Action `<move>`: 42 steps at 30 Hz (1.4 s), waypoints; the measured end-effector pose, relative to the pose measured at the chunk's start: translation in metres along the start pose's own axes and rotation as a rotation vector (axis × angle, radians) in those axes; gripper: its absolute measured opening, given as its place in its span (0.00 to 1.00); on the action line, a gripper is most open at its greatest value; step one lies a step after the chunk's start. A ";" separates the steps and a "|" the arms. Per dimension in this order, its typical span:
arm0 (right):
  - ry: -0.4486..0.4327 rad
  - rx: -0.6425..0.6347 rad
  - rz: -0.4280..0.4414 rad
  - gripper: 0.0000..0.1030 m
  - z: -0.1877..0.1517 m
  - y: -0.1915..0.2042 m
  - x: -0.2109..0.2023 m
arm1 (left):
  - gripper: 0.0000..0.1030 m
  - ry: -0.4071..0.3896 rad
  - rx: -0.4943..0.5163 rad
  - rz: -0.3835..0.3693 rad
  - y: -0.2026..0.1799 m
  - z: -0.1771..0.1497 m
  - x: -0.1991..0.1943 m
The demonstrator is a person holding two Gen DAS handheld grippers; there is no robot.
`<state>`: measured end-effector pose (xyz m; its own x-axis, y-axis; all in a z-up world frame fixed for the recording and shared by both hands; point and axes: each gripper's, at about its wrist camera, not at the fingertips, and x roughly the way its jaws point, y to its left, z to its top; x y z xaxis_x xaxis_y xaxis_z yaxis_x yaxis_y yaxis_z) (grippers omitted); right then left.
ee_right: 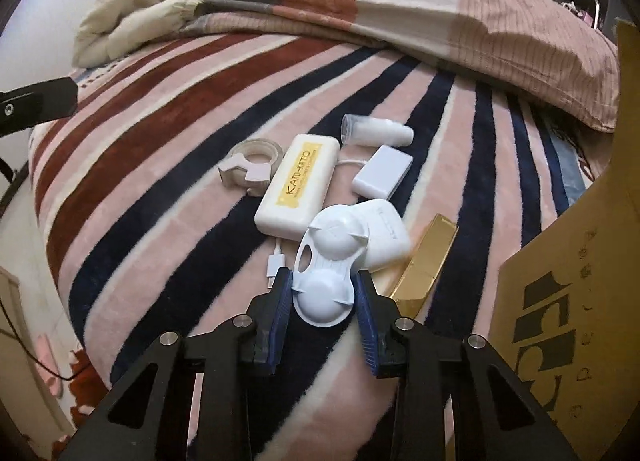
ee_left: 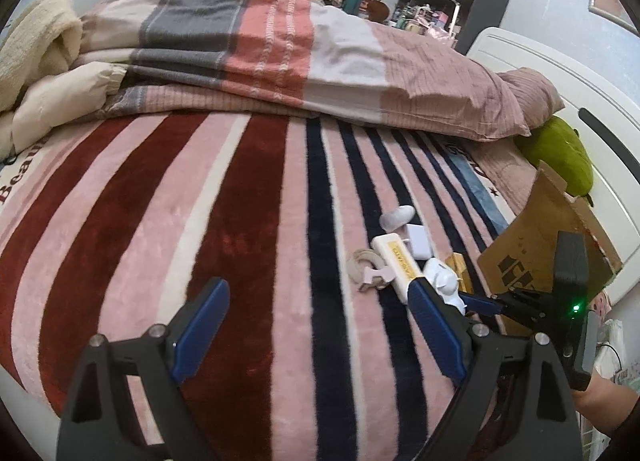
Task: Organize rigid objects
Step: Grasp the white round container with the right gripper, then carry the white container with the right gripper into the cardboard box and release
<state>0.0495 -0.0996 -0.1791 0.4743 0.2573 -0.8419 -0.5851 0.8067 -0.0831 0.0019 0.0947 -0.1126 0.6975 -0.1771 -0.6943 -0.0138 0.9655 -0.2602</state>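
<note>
The right gripper (ee_right: pixel 322 303) grips the white moulded plastic piece (ee_right: pixel 328 257) between its jaws, the left gripper (ee_left: pixel 316 325) stands open and empty, and beyond them all other objects wait outside the cardboard box (ee_right: pixel 568 301), so the sorting seems barely begun.

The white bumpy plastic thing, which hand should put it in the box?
The right gripper: its jaws already pinch the white plastic piece, and the cardboard box stands just beside it. The left gripper hangs open over bare blanket.
</note>
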 end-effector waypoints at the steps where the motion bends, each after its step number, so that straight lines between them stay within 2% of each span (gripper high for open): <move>1: -0.014 -0.002 0.012 0.26 -0.001 0.000 -0.005 | 0.86 -0.001 0.004 -0.011 -0.002 0.001 0.000; 3: -0.045 -0.022 0.037 0.26 0.003 0.004 -0.017 | 0.86 -0.002 0.014 -0.045 -0.009 0.005 -0.002; 7: -0.124 -0.069 0.126 0.26 0.018 0.018 -0.057 | 0.86 -0.019 0.049 -0.179 -0.035 0.015 -0.010; 9: -0.160 -0.084 0.164 0.26 0.026 0.023 -0.076 | 0.83 -0.031 0.073 -0.233 -0.049 0.023 -0.016; 11: -0.203 -0.100 0.201 0.26 0.035 0.026 -0.099 | 0.64 -0.045 0.096 -0.293 -0.064 0.031 -0.022; 13: -0.242 -0.106 0.232 0.26 0.043 0.024 -0.121 | 0.53 -0.060 0.121 -0.348 -0.079 0.039 -0.029; 15: -0.271 -0.103 0.245 0.26 0.046 0.022 -0.137 | 0.41 -0.077 0.151 -0.380 -0.095 0.047 -0.035; 16: -0.288 -0.101 0.245 0.26 0.047 0.017 -0.146 | 0.29 -0.078 0.164 -0.391 -0.102 0.050 -0.036; 17: -0.293 -0.096 0.239 0.26 0.048 0.013 -0.151 | 0.23 -0.079 0.183 -0.400 -0.112 0.054 -0.038; 22: -0.331 -0.050 0.217 0.26 0.043 -0.022 -0.173 | 0.23 -0.069 0.255 -0.425 -0.156 0.070 -0.030; 27: -0.330 0.041 0.192 0.26 0.028 -0.071 -0.188 | 0.23 -0.006 0.341 -0.456 -0.214 0.080 -0.003; 31: -0.273 0.119 0.163 0.26 0.015 -0.112 -0.187 | 0.23 0.095 0.377 -0.471 -0.250 0.081 0.026; 34: -0.205 0.187 0.176 0.26 0.006 -0.140 -0.177 | 0.23 0.166 0.389 -0.462 -0.271 0.079 0.047; 39: -0.128 0.218 0.168 0.26 -0.001 -0.158 -0.162 | 0.23 0.215 0.407 -0.436 -0.284 0.073 0.063; 40: -0.118 0.221 0.166 0.26 -0.002 -0.160 -0.160 | 0.27 0.213 0.414 -0.418 -0.286 0.073 0.063; 41: -0.114 0.226 0.166 0.27 -0.002 -0.161 -0.158 | 0.39 0.212 0.416 -0.406 -0.287 0.073 0.064; 42: -0.109 0.228 0.158 0.28 -0.004 -0.161 -0.158 | 0.47 0.208 0.415 -0.401 -0.287 0.072 0.064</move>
<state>0.0662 -0.2722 -0.0346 0.4643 0.4354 -0.7713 -0.5005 0.8474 0.1770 0.1020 -0.1804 -0.0339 0.4356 -0.5350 -0.7239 0.5300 0.8025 -0.2741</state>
